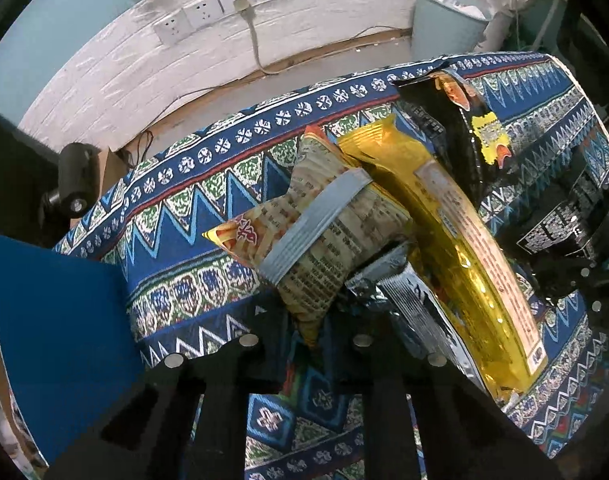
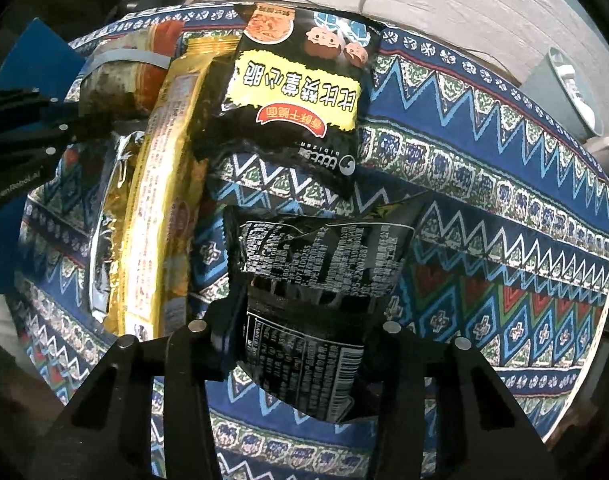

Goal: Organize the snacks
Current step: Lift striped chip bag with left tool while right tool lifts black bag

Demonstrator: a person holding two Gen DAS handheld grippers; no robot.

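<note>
In the left wrist view my left gripper (image 1: 310,320) is shut on the lower corner of a beige snack bag (image 1: 324,240) with a grey seam strip, which stands up from the patterned cloth. A long gold packet (image 1: 464,240) and a silver packet (image 1: 404,292) lie just to its right. A black bag with a yellow label (image 2: 300,92) lies further back. In the right wrist view my right gripper (image 2: 304,344) is shut on a black bag with white print (image 2: 324,280), its fingers pressing both sides. The left gripper (image 2: 24,120) shows at the left edge there.
A blue patterned tablecloth (image 1: 184,208) covers the table, whose edge (image 2: 608,280) runs down the right. A blue box flap (image 1: 56,340) stands at the left. A pale bin (image 1: 444,24) and wall sockets (image 1: 220,4) are behind the table.
</note>
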